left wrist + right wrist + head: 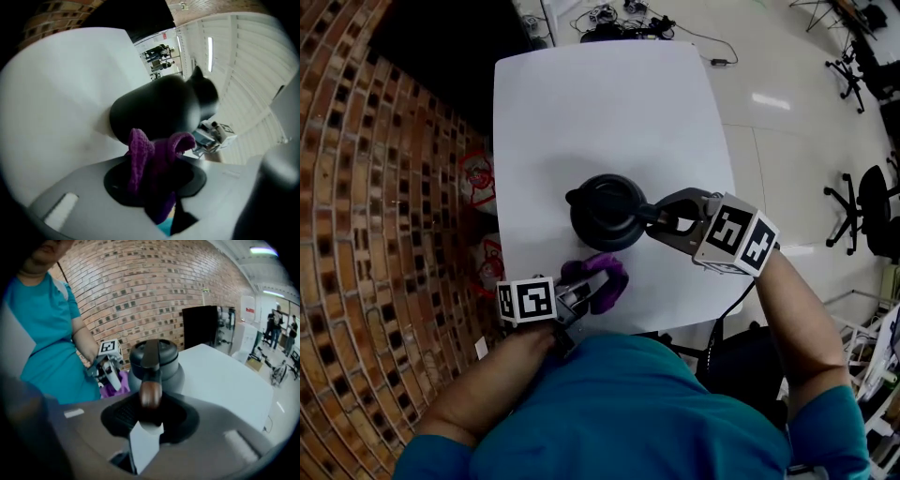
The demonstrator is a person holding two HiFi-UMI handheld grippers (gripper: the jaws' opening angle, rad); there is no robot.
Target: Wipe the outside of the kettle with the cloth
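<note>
A black kettle stands on the white table, spout to the left and handle to the right. My right gripper is shut on that handle; in the right gripper view the kettle rises just beyond its jaws. A purple cloth hangs bunched in my left gripper, which is shut on it near the table's front edge. In the left gripper view the cloth sits just short of the kettle's side; I cannot tell whether they touch.
A brick-patterned floor lies to the left of the table. Cables lie beyond the table's far edge, and office chairs stand at the right. The person's teal shirt fills the bottom of the head view.
</note>
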